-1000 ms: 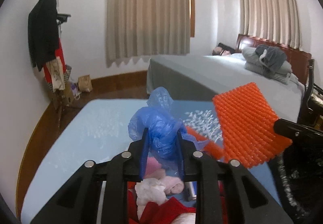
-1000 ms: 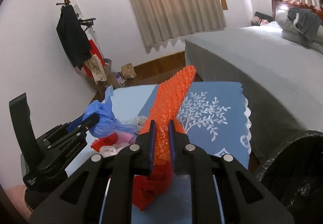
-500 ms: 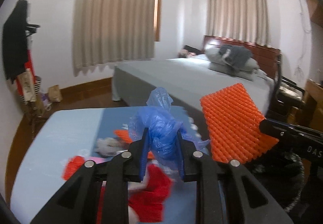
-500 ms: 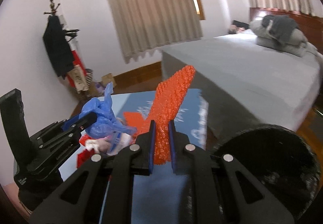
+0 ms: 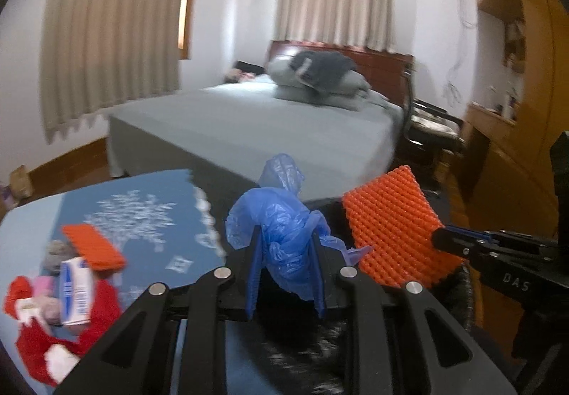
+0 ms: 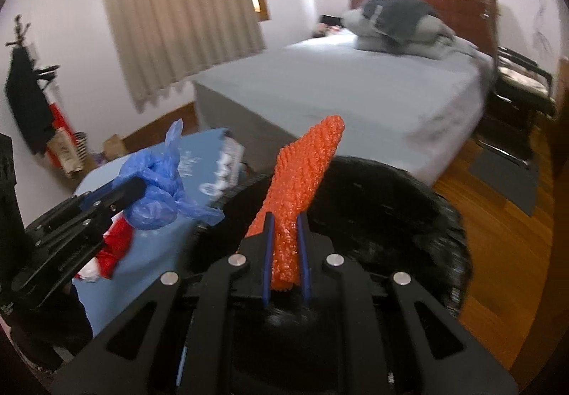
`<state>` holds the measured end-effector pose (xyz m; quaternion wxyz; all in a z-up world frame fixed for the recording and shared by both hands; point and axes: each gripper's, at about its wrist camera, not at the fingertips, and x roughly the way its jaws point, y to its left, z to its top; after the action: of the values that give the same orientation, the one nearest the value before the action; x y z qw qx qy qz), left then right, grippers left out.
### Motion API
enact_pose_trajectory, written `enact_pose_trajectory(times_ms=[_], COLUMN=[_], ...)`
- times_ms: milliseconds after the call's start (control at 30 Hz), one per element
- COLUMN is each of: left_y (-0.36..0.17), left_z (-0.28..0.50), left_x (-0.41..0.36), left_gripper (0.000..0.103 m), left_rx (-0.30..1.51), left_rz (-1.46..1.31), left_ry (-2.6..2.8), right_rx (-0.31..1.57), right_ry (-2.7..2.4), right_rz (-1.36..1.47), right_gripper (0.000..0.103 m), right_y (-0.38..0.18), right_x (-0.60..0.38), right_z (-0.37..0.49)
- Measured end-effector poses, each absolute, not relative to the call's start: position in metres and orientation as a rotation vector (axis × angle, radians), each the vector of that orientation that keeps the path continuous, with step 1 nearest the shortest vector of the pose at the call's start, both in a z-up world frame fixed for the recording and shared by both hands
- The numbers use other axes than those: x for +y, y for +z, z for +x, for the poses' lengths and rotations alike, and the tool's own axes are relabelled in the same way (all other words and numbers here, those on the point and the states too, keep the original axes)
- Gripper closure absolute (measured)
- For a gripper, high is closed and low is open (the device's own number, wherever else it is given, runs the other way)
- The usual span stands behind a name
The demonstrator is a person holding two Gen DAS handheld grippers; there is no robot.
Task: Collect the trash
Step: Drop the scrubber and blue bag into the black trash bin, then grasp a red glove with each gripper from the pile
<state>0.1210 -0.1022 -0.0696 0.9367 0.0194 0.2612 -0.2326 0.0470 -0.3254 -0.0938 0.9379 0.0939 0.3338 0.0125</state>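
Note:
My left gripper (image 5: 284,252) is shut on a crumpled blue plastic bag (image 5: 281,231), which sticks up between its blue pads. The same blue plastic bag (image 6: 156,188) shows at the left of the right wrist view. My right gripper (image 6: 284,235) is shut on an orange foam net sheet (image 6: 302,188); in the left wrist view that orange foam net sheet (image 5: 391,228) hangs at the right. Both loads hover over the mouth of a black bin bag (image 6: 391,210), whose rim (image 5: 302,352) shows blurred under the left fingers.
A low table with a blue patterned cloth (image 5: 142,217) stands at the left, bearing a second orange foam piece (image 5: 92,245), a small carton (image 5: 74,292) and red and white scraps (image 5: 46,341). A grey bed (image 6: 355,85) lies behind. Wooden floor (image 6: 498,235) stretches to the right.
Both grippers have swung rightward, away from the table and over the black bin bag, each keeping its load. The table has slid to the left of both views.

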Motion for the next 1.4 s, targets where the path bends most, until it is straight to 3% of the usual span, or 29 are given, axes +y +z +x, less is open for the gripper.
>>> enact_pose_trajectory(times_ms=[100, 200, 467, 567, 1000, 1400], left_y=[-0.076, -0.081, -0.071, -0.067, -0.074, -0.116], left_z=[0.12, 0.115, 0.114, 0.111, 0.097, 0.084], left_x=[-0.116, -0.117, -0.077, -0.052, 0.082, 0.159], left_gripper=[0.073, 0.053, 0.034, 0.032, 0.026, 0.026], left_rx=[0.554, 0.568, 0.538, 0.523, 0.506, 0.605], left_rz=[0.049, 0.055, 0.043, 0.044, 0.073, 0.024], left_ry=[-0.521, -0.533, -0.406, -0.339, 0.018, 0.185], right_rx=[0.699, 0.711, 0.658, 0.629, 0.625, 0.711], right_ry=[-0.018, -0.051, -0.085, -0.059, 0.204, 0.393], right_rz=[0.191, 0.194, 0.19, 0.183, 0.147, 0.038], right_gripper=[0.088, 0.084, 0.021, 0.013, 0.01, 0.01], right_y=[-0.106, -0.111, -0.105, -0.096, -0.087, -0.124], right_x=[-0.339, -0.347, -0.339, -0.326, -0.206, -0.085], right_z=[0.04, 0.038, 0.04, 0.048, 0.098, 0.127])
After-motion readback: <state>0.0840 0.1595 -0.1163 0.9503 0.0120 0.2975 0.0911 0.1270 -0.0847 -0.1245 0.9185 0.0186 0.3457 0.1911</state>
